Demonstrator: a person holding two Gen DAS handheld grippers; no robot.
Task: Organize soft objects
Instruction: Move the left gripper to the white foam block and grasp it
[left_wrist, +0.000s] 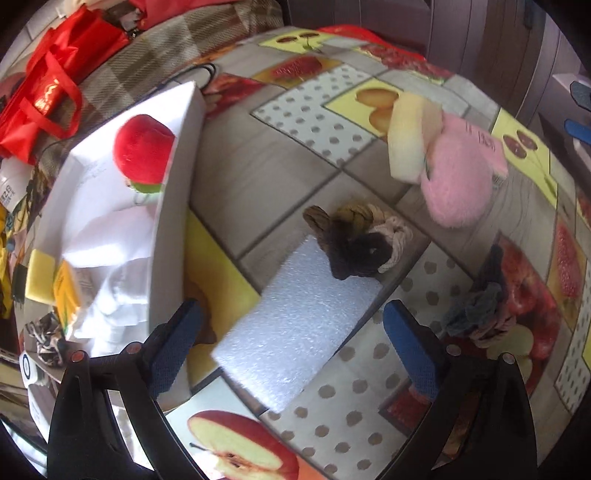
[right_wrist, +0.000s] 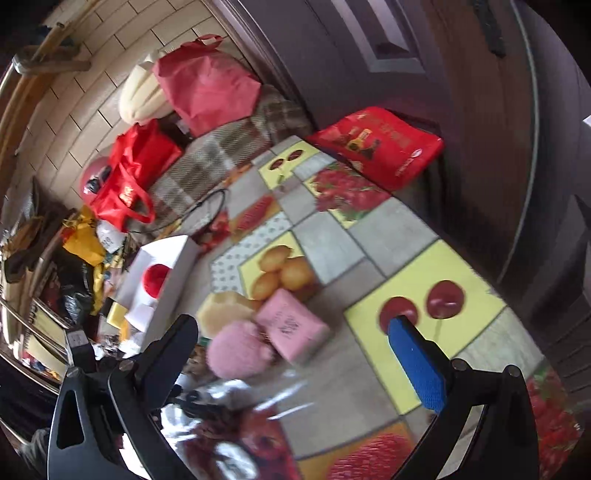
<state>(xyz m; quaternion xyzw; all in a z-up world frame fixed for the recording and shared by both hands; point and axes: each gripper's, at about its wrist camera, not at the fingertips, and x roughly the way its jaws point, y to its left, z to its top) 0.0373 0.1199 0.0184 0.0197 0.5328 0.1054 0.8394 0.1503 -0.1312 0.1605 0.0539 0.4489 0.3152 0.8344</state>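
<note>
So the left gripper (left_wrist: 291, 328) hangs over the table (left_wrist: 280, 155) with its jaws spread wide and nothing between them. Right below the gap lies a white foam block (left_wrist: 295, 325), tilted diagonally. A knotted rope toy (left_wrist: 354, 240) in brown and cream sits on the block's far end, at about 12 o'clock from the gripper. Further out at 1 o'clock there's a fluffy pink plush (left_wrist: 458, 181) with a pale yellow sponge (left_wrist: 410, 136) leaning against it and a pink sponge (left_wrist: 487, 147) just behind. At 3 o'clock, a darker frayed rope toy (left_wrist: 484, 310) rests near the right finger. Over at 10 o'clock stands a white box (left_wrist: 173, 206) holding a red plush apple (left_wrist: 144, 147) and some white cloth.

The right gripper (right_wrist: 291, 350) is also wide open, empty, floating above the fruit-print tablecloth. From its view the pink plush sits at 11 o'clock, touching both sponges. A red bag (right_wrist: 380, 144) lies at the table's far edge.
</note>
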